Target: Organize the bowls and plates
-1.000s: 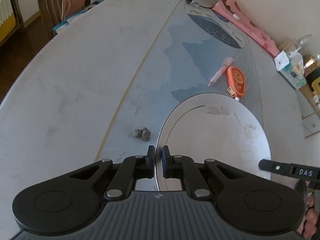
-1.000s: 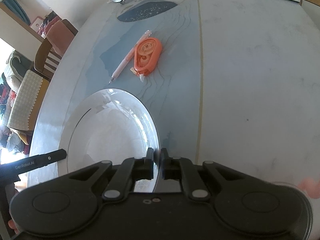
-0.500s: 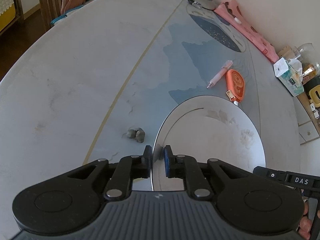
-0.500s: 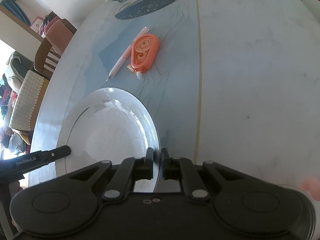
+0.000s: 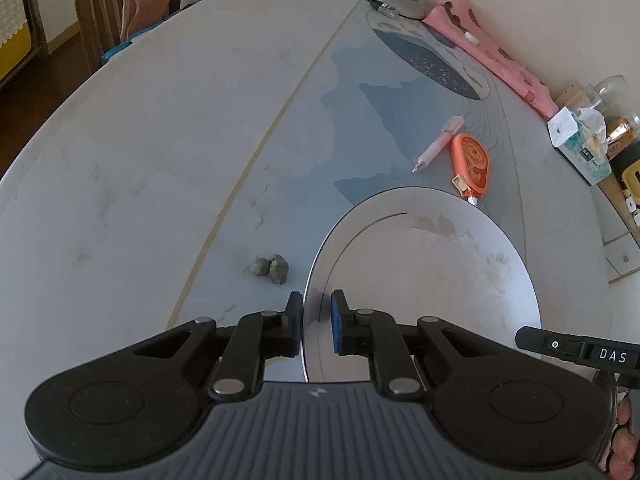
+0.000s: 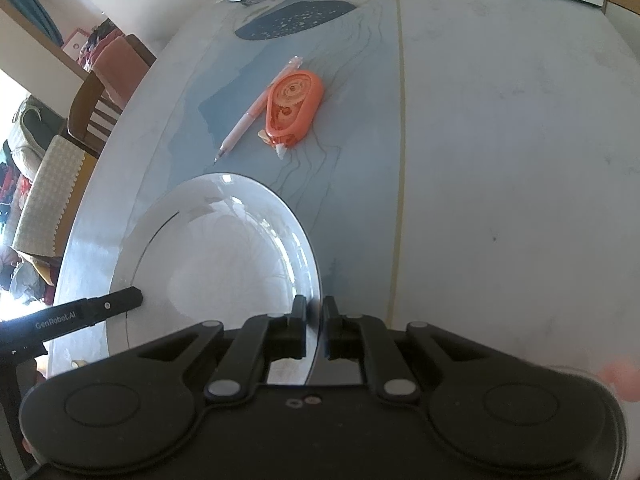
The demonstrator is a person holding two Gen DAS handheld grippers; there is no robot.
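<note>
Two grippers at one plate.
The left gripper (image 5: 316, 320) straddles the plate's (image 5: 424, 280) left rim with jaws parted; the right gripper (image 6: 314, 328) pinches its right rim. The plate sits near on the table (image 5: 160, 160), pen (image 5: 438, 144) beyond.

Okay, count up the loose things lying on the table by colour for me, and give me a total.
White: 1, the round white ceramic plate, held at its rim by both hand-held grippers
Orange: 1, the orange correction tape dispenser
Pink: 2, the pale pink pen and the pink patterned cloth
Grey: 1, the small grey putty lump
Teal and white: 1, the tissue box
Total: 6
</note>
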